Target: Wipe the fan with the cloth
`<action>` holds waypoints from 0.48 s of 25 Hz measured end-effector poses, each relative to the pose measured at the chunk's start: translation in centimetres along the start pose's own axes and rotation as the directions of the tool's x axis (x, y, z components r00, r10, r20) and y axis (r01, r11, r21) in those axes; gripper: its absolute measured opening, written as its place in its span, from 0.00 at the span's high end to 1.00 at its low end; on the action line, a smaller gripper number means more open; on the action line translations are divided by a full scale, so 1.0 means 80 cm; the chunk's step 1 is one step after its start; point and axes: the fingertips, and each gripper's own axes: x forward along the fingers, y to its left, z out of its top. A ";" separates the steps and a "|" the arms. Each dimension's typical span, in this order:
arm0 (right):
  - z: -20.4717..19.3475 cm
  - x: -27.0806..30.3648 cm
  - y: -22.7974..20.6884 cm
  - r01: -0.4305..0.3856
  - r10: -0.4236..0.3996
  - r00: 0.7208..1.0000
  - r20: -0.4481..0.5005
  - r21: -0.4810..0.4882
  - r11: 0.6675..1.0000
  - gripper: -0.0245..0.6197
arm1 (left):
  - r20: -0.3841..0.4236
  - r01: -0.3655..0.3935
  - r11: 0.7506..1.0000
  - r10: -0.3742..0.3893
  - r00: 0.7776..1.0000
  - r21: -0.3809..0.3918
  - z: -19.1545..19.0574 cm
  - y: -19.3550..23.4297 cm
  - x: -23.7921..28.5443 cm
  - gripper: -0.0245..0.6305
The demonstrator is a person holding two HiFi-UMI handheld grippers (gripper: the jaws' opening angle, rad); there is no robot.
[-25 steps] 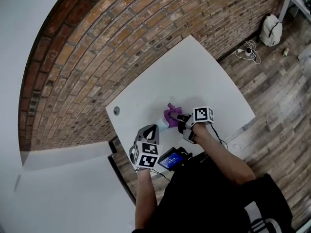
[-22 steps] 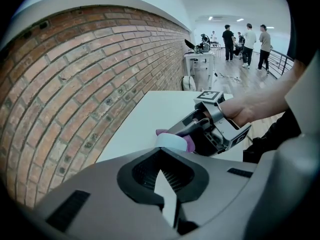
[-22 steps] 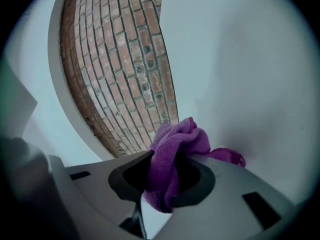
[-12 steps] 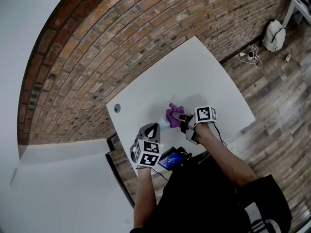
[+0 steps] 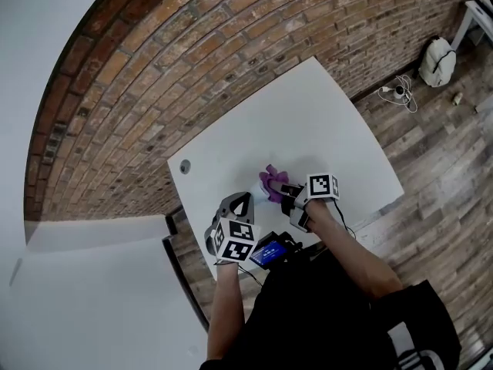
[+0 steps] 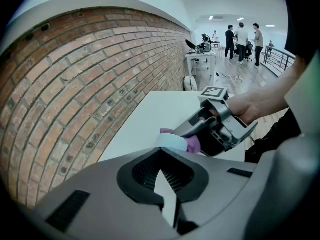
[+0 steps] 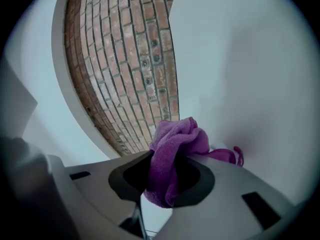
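Purple microfibre cloth (image 7: 175, 139), bunched and pinched between the jaws of the right gripper (image 7: 167, 164). The folds spill over the top of both fingers, with one loose corner trailing to the side. In the head view I see the cloth (image 5: 272, 179) near the front middle of the flat white table (image 5: 323, 122), just beside the small pale round-bodied fan (image 5: 258, 194).

From the left gripper view, the fan (image 6: 172, 141) sits directly beyond the tips of the left gripper (image 6: 161, 152). The cloth (image 6: 194, 144) lies against its far side, and the right gripper (image 6: 182, 132) reaches in over it. I cannot tell whether the right gripper's fingers themselves touch the fan.

The left gripper's jaws are pressed together with nothing between them. Only a sliver of white table shows through the gap behind the tips.

Pose: the right gripper (image 5: 286, 193) lies roughly level, pointing across the table toward the fan. The right hand (image 5: 317, 210) is wrapped round its grip behind the marker cube. The left gripper (image 5: 245, 200) slants steeply down at the tabletop, and the bare left forearm (image 5: 223, 307) comes up from the lower edge.

Surroundings: a small device with a lit blue screen (image 5: 269, 253) at the table's near edge, a red brick wall (image 5: 192, 52) behind the table, and a grey wood-plank floor (image 5: 439, 153).
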 end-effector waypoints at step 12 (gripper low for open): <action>0.033 -0.025 0.009 0.090 -0.087 0.996 0.025 -0.182 0.979 0.82 | 0.010 -0.001 1.000 0.001 1.000 -0.003 0.000 -0.001 0.001 0.96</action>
